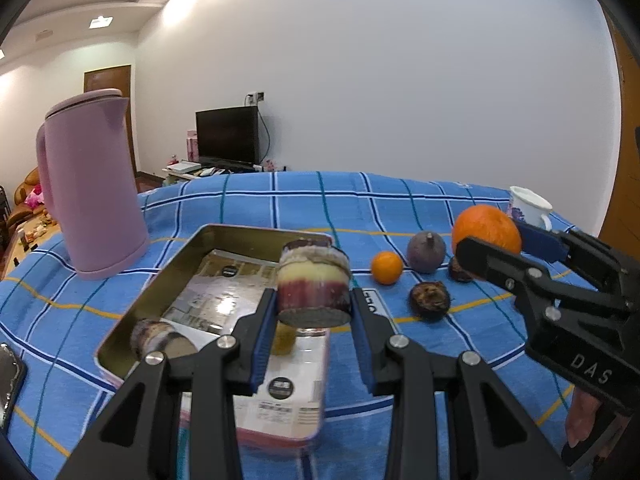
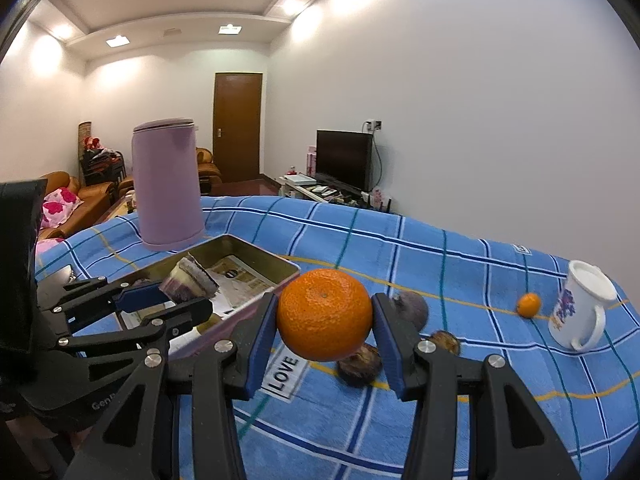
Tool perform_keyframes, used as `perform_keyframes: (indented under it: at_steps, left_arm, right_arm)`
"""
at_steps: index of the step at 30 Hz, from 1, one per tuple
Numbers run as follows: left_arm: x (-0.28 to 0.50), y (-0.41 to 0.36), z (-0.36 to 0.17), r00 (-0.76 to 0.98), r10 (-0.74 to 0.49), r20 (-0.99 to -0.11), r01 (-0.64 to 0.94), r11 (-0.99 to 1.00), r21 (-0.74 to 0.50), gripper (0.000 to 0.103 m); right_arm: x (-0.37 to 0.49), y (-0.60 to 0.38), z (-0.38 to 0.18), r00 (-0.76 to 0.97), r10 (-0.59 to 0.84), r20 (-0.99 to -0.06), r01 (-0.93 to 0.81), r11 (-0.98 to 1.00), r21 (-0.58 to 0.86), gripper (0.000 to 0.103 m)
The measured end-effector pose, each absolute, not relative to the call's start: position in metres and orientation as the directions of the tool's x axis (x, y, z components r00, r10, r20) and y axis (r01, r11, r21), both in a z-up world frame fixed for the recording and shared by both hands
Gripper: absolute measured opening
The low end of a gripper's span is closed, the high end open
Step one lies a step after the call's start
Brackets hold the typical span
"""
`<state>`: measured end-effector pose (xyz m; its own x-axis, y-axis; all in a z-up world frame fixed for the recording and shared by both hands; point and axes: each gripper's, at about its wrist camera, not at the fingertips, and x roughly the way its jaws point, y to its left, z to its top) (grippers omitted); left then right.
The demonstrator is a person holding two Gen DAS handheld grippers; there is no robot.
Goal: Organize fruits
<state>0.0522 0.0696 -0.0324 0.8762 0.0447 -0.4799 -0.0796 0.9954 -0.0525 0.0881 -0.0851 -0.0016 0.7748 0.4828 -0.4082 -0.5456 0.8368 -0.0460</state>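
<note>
Left gripper [image 1: 314,304]: clamped on cane chunk [image 1: 313,282], frame centre, above tin [image 1: 168,264]. Right gripper [image 2: 325,320]: clamped on orange [image 2: 325,314], frame centre, above cloth [image 2: 460,272]. Kumquat [image 2: 529,305], mug [image 2: 580,310]: right.

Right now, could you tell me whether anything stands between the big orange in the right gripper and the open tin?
Yes. The left gripper, shut on a layered fruit chunk, hangs over the tin on the near side. The right gripper holds the orange just outside the tin's near corner.
</note>
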Motion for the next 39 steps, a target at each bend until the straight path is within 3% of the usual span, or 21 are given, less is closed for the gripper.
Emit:
perform_keyframes:
  at_steps: [39]
  left_arm:
    - [0.061, 0.153, -0.044, 0.788, 0.229, -0.572, -0.281, 0.96, -0.003, 0.037]
  right_arm:
    - [0.101, 0.017, -0.015, 0.627, 0.61, -0.484, -0.7, 0.714, -0.007, 0.049]
